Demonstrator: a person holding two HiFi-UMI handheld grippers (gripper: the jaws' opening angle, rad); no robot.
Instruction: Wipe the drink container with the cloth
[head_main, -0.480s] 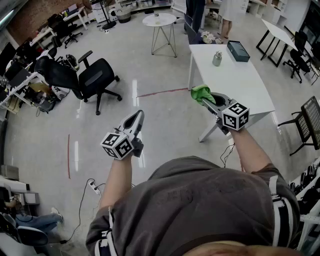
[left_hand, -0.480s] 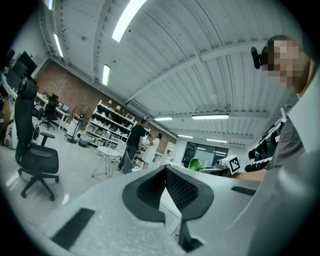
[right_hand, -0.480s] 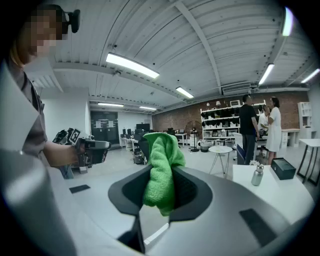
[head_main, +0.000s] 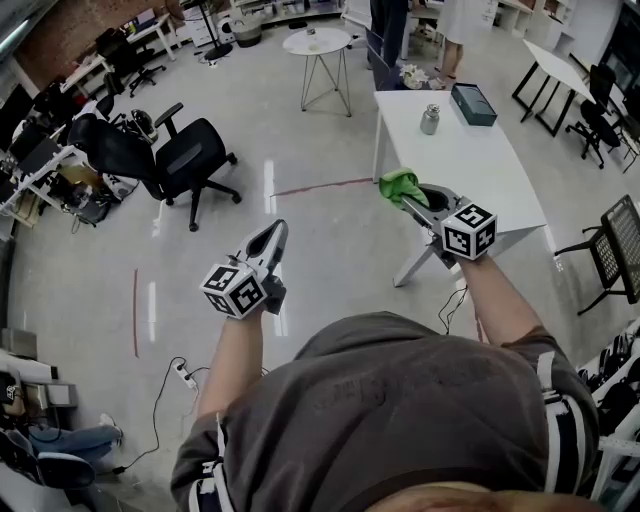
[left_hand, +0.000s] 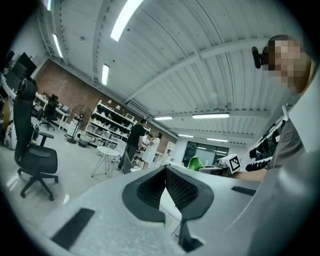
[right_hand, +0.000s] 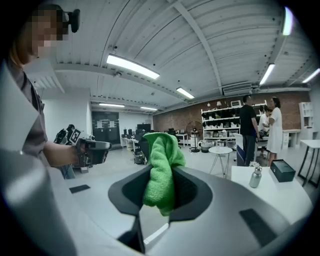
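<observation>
On the counter (head_main: 470, 165) ahead to our right, the drink container (head_main: 431, 119) stood toward the far end, with a box (head_main: 475, 103) just right of it and slightly behind. Our right gripper (head_main: 410, 200) held the cloth (head_main: 400, 184) between its jaws above the counter's near left edge. Our left gripper (head_main: 274, 234) hung over the floor (head_main: 320, 250), well apart from the counter. An office chair (head_main: 190, 155) stood farther left, and a round table (head_main: 318, 40) stood behind the counter's left side.
</observation>
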